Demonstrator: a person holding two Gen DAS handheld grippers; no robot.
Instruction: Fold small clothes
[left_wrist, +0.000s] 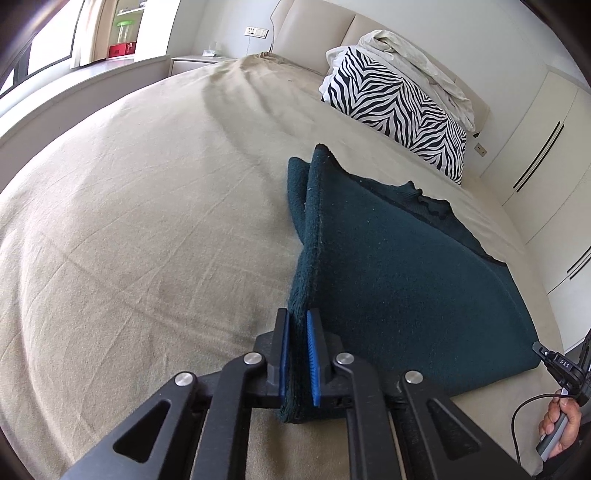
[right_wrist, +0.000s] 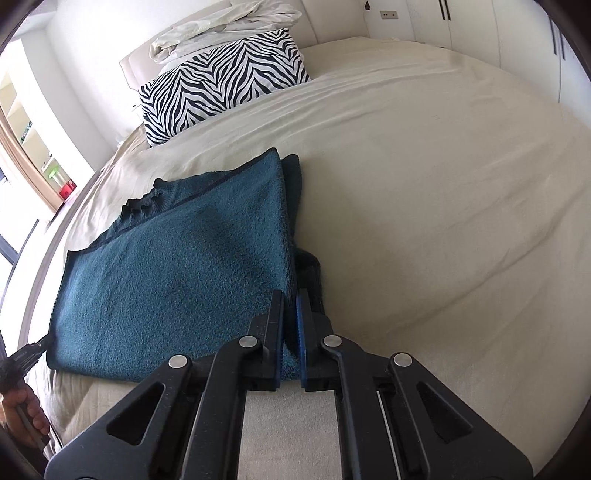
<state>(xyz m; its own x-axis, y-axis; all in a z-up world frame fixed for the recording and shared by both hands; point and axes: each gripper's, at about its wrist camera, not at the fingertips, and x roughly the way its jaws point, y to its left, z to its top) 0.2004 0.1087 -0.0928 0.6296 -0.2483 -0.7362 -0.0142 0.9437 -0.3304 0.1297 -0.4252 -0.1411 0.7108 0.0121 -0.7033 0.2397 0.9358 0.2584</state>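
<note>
I see teal garment flat on beige bed, zebra pillow beyond it. Left gripper angled down, pinching garment's left edge. Right gripper angled down, pinching opposite edge.

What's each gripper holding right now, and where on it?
Both hold the teal garment. The left gripper is shut on its near-left corner edge; the right gripper is shut on its near-right corner edge.

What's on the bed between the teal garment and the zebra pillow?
Nothing: bare beige sheet separates the teal garment from the zebra pillow, clearest in the right wrist view.
</note>
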